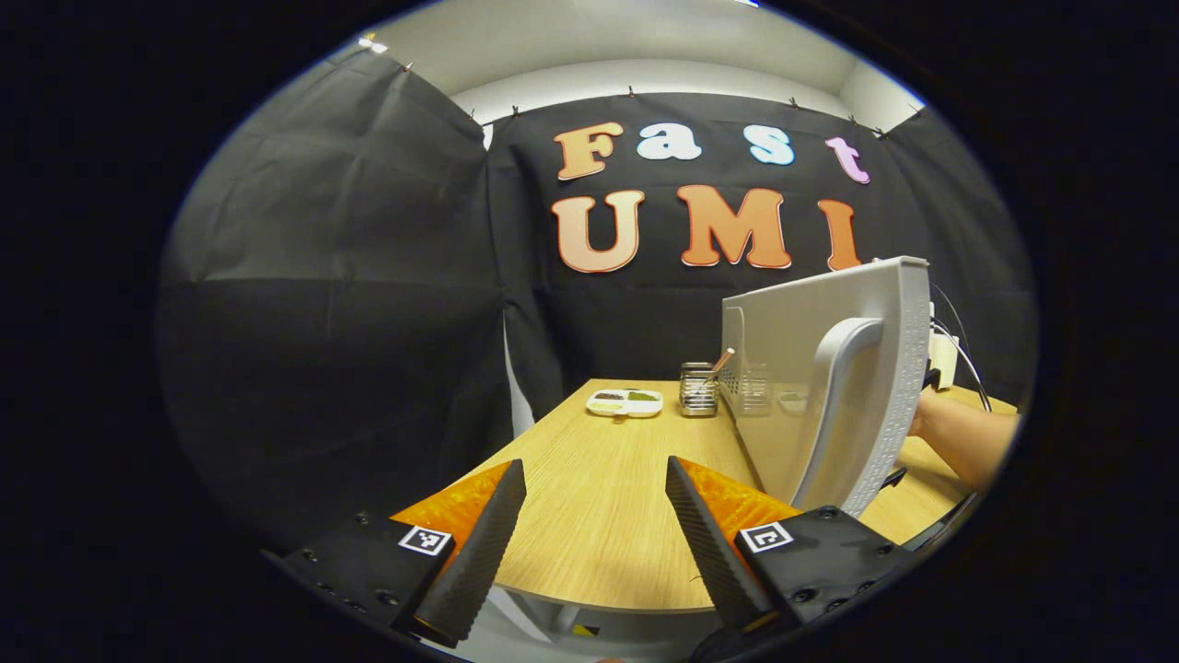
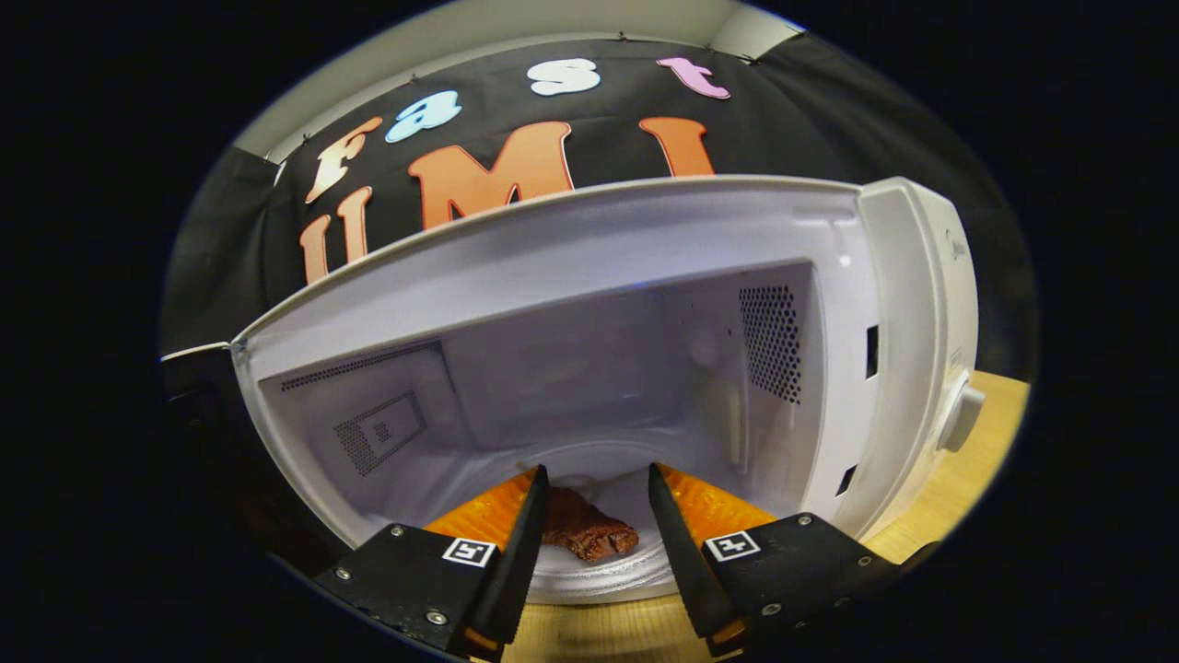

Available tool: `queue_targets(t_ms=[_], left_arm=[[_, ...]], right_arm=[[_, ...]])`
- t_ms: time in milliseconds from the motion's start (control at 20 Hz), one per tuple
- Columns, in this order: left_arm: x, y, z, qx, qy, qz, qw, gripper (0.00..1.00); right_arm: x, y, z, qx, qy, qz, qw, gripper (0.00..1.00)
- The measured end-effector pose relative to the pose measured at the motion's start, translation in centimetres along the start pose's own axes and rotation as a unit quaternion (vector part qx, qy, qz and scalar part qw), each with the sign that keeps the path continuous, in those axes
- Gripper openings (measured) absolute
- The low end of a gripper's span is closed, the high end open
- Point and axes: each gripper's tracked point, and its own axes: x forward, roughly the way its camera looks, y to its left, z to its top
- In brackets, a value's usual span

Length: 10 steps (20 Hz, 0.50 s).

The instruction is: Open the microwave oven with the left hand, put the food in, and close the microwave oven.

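In the right gripper view the white microwave (image 2: 907,304) stands with its cavity open. A brown piece of food (image 2: 589,532) lies on the glass turntable (image 2: 603,578) at the front of the cavity. My right gripper (image 2: 597,470) is open around it; the food rests against the left finger and is clear of the other. In the left gripper view the microwave door (image 1: 783,368) is swung wide open, its curved handle (image 1: 834,396) facing me. My left gripper (image 1: 594,465) is open over the wooden table (image 1: 599,525), left of the door, holding nothing.
A person's forearm (image 1: 967,437) reaches behind the open door. At the table's far end sit a white divided dish (image 1: 624,402) and a metal mesh holder (image 1: 698,391) with a utensil in it. A knob (image 2: 963,419) sticks out of the microwave's front panel. Cables hang behind the oven.
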Motion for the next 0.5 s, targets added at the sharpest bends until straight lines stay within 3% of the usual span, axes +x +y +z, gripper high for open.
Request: queue_targets(t_ms=[150,300,400,500], left_arm=[[0.7,-1.5,0.6,0.005,-0.004,-0.017,1.000,0.98],[1.5,-3.4,1.3,0.006,-0.010,-0.038,0.999,0.93],[1.5,-4.8,2.0,0.005,-0.018,-0.050,0.999,1.00],[1.7,-5.5,2.1,0.002,-0.021,-0.051,0.998,0.93]], right_arm=[[-2.9,-0.5,1.2,-0.020,-0.004,0.022,1.000,0.74],[-6.4,-1.2,1.3,-0.018,0.013,0.051,0.998,0.80],[-8.9,-2.1,2.3,-0.027,0.000,0.064,0.998,0.86],[-10.9,-3.4,3.3,-0.038,-0.010,0.073,0.997,0.87]])
